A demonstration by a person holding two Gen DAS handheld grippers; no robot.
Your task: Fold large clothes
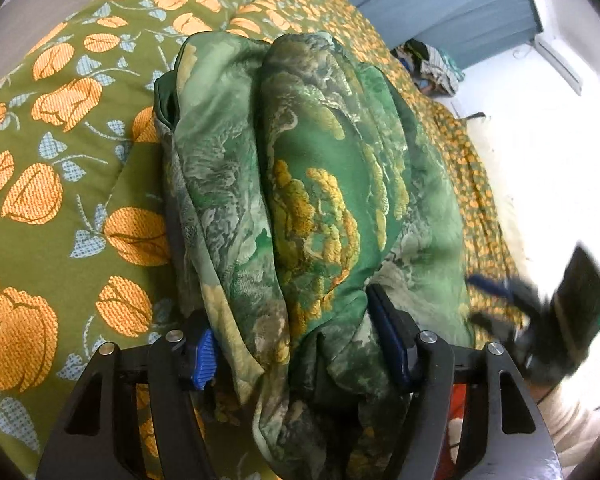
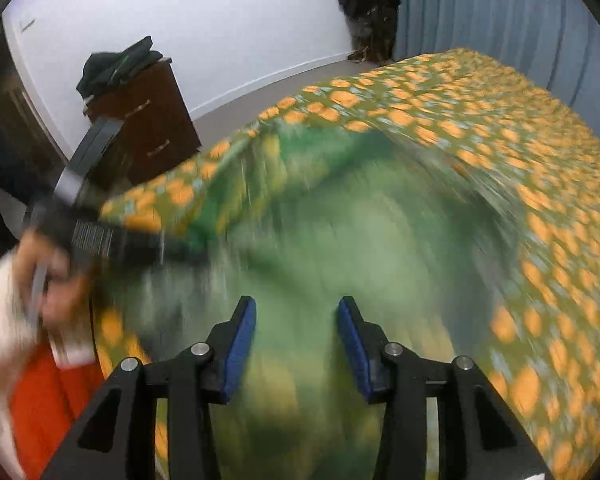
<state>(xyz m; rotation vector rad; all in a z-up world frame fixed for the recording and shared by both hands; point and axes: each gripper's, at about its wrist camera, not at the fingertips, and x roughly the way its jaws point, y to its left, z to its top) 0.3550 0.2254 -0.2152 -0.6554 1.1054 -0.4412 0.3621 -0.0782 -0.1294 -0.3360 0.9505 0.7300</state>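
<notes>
Green garment [image 1: 312, 184], glossy fabric printed with yellow and grey-green landscape motifs, is seen bunched into a thick, loosely folded bundle. It is laid on the floral bedspread, long axis from 6 to 12 o'clock, with deep lengthwise creases.
</notes>
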